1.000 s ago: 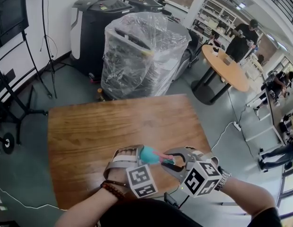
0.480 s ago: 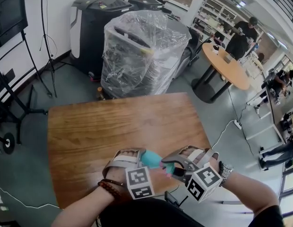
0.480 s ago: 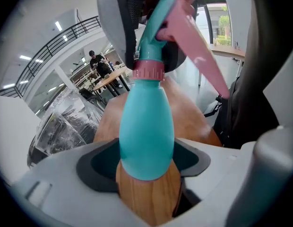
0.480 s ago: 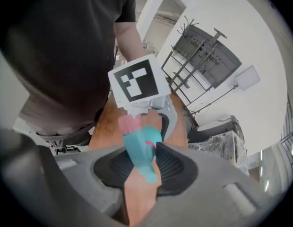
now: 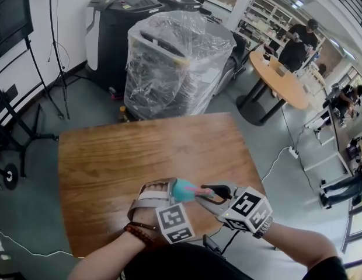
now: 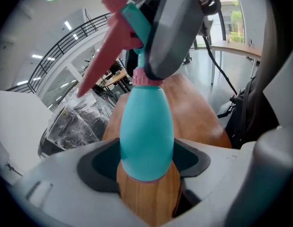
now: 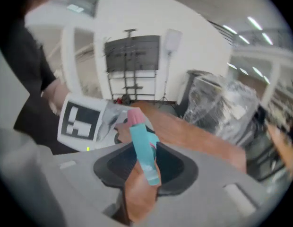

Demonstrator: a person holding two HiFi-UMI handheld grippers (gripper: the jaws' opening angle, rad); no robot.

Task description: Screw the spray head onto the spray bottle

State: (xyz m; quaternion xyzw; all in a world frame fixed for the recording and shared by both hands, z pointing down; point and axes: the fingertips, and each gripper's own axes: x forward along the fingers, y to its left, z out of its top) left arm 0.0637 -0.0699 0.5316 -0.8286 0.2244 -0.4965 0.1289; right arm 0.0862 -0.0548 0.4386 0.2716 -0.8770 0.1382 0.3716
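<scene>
Just above the near edge of the wooden table [image 5: 134, 150] I hold a teal spray bottle [image 5: 182, 190], its body lying sideways in my left gripper [image 5: 169, 192]. In the left gripper view the bottle [image 6: 146, 136] fills the space between the jaws, which are shut on it. A pink collar [image 6: 146, 77] and the red trigger [image 6: 106, 46] stick out beyond it. My right gripper [image 5: 209, 192] is shut on the spray head [image 5: 199, 191]. The right gripper view shows that teal and pink head [image 7: 142, 145] clamped between the pads, with the left gripper's marker cube [image 7: 82, 119] behind it.
A plastic-wrapped machine [image 5: 175, 63] and black machines [image 5: 117, 28] stand beyond the table's far edge. A round orange table [image 5: 280, 80] with people near it is at the back right. Stands [image 5: 55, 51] and a floor cable [image 5: 286, 156] flank the table.
The right gripper has rolled around the spray head; its marker cube dipped, then swung up and inward. Bottle and left gripper dipped slightly and came back.
</scene>
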